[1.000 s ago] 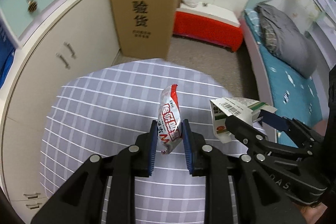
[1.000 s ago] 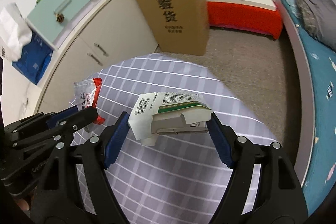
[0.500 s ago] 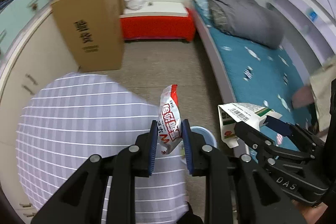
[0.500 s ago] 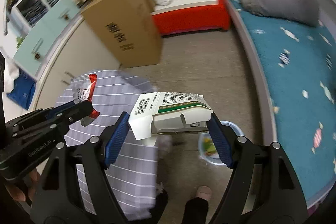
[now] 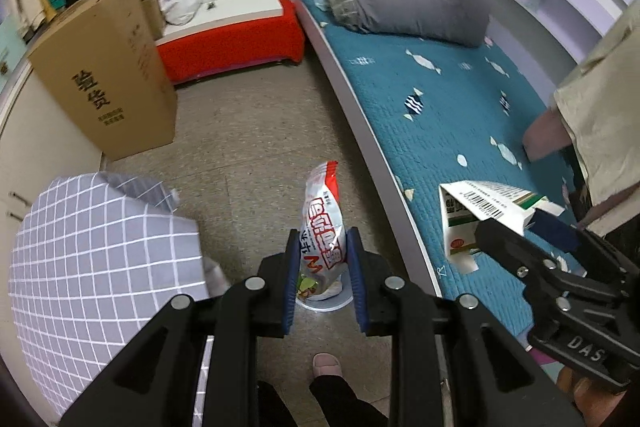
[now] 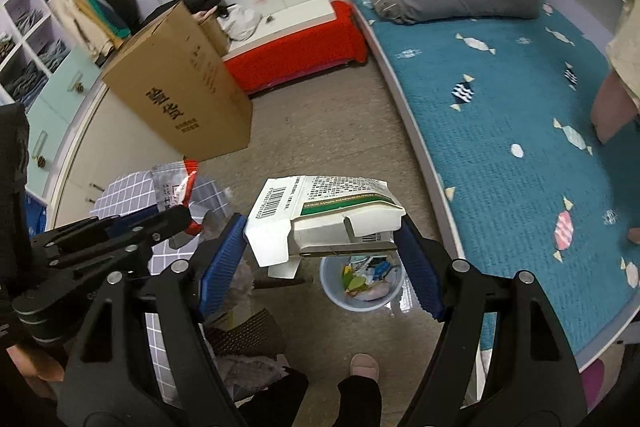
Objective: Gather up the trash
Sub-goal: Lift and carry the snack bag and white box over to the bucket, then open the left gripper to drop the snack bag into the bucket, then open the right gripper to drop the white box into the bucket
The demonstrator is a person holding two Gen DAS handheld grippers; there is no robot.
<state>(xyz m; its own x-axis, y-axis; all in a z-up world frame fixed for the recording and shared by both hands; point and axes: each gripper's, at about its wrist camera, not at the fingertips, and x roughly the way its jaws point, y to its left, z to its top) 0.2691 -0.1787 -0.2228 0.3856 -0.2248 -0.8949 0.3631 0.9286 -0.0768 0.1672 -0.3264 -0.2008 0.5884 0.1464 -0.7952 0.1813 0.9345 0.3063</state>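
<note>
Right now your left gripper [image 5: 322, 259] is clamped narrow on a red-and-white snack wrapper [image 5: 323, 227], its blue pads pinching the lower half while the torn red top sticks up above the fingers. Your right gripper [image 6: 320, 247] stands much wider, its pads pressed against the two ends of a flattened white-and-green carton [image 6: 324, 217] (the barcode flap hangs off the left end). Both pieces of trash are up in the air, clear of the round table with its grey checked cloth [image 5: 100, 259], which sits off to your left. Down on the floor, a pale blue waste bin [image 6: 360, 297] with scraps already inside lies just below and beyond the carton in the right wrist view; in the left wrist view only a sliver of its rim shows under the wrapper. A tall cardboard box [image 5: 108, 79] stands further back by the cupboards, and the bed with the teal cover [image 5: 460, 131] runs along your right. Your slipper toe [image 6: 363, 367] shows near the bin.
</note>
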